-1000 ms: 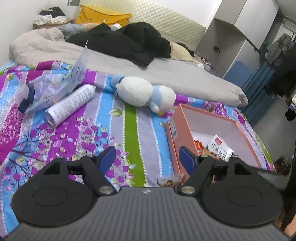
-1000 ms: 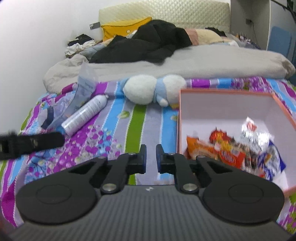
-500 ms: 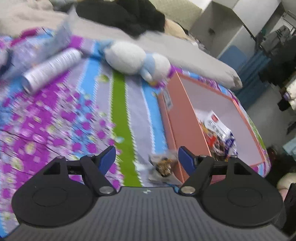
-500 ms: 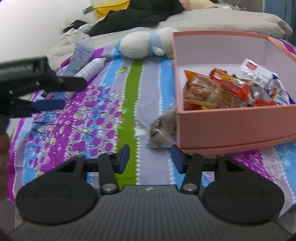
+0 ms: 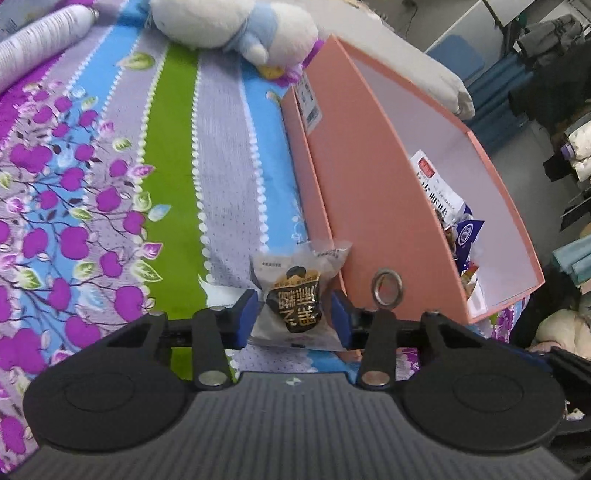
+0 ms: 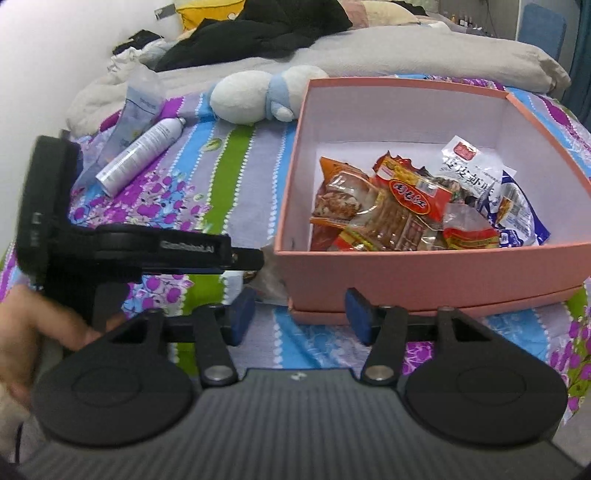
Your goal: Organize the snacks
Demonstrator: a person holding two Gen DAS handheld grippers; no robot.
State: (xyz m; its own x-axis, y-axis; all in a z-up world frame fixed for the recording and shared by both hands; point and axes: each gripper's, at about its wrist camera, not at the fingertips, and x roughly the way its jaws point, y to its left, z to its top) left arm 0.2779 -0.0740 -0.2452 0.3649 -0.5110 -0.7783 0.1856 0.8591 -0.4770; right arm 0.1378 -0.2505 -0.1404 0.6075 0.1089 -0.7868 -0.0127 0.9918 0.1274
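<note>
A clear snack packet with a dark label [image 5: 298, 295] lies on the striped bedspread against the left wall of the pink box [image 5: 365, 206]. My left gripper [image 5: 293, 317] is open, its blue pads on either side of the packet, not closed on it. The box [image 6: 424, 266] holds several snack packets [image 6: 413, 206]. My right gripper [image 6: 299, 314] is open and empty, low in front of the box's near left corner. In the right wrist view the left gripper body [image 6: 147, 251] reaches toward the packet [image 6: 271, 282], which is mostly hidden.
A white and blue plush toy [image 5: 229, 26] lies beyond the box. A white spray can [image 6: 142, 160] and a plastic pouch [image 6: 136, 110] lie at the left. Grey duvet and black clothes [image 6: 266, 29] cover the far bed. The bed edge is right of the box.
My left gripper has dropped down and forward until its pads straddle the snack packet. My right gripper has opened wider and moved closer to the box's front corner.
</note>
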